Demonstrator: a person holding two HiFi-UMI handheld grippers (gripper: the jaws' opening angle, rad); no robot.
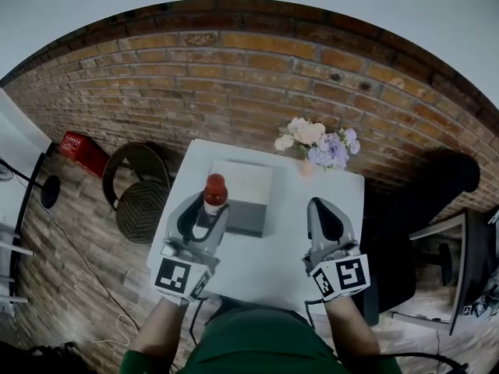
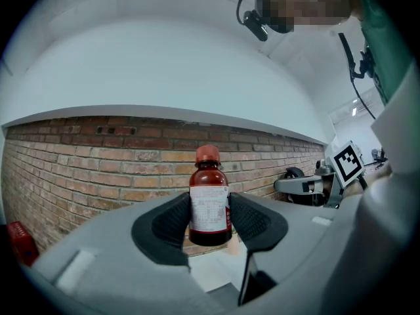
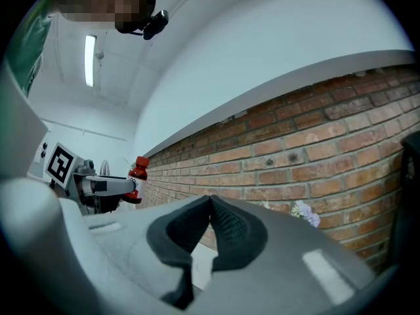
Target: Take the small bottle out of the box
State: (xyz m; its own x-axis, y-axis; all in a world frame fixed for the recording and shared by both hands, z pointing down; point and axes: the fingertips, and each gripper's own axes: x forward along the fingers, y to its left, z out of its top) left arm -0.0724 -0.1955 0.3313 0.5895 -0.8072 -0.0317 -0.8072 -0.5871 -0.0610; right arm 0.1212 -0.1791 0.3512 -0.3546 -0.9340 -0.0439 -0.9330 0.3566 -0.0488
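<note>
A small brown bottle (image 2: 209,202) with a red cap and white label stands upright between the pads of my left gripper (image 2: 210,225), which is shut on it. The head view shows the bottle (image 1: 214,192) raised above the left part of the white box (image 1: 245,197) on the table, in my left gripper (image 1: 206,218). My right gripper (image 1: 325,215) hovers over the table to the right of the box, and its pads meet with nothing between them (image 3: 210,225). From the right gripper view the bottle (image 3: 137,176) appears far left.
The white table (image 1: 273,267) stands against a brick wall (image 1: 234,76). A vase of flowers (image 1: 318,145) sits at the table's far right corner. On the floor to the left are a round dark stool (image 1: 140,201) and a red crate (image 1: 82,150). A dark chair (image 1: 425,209) is to the right.
</note>
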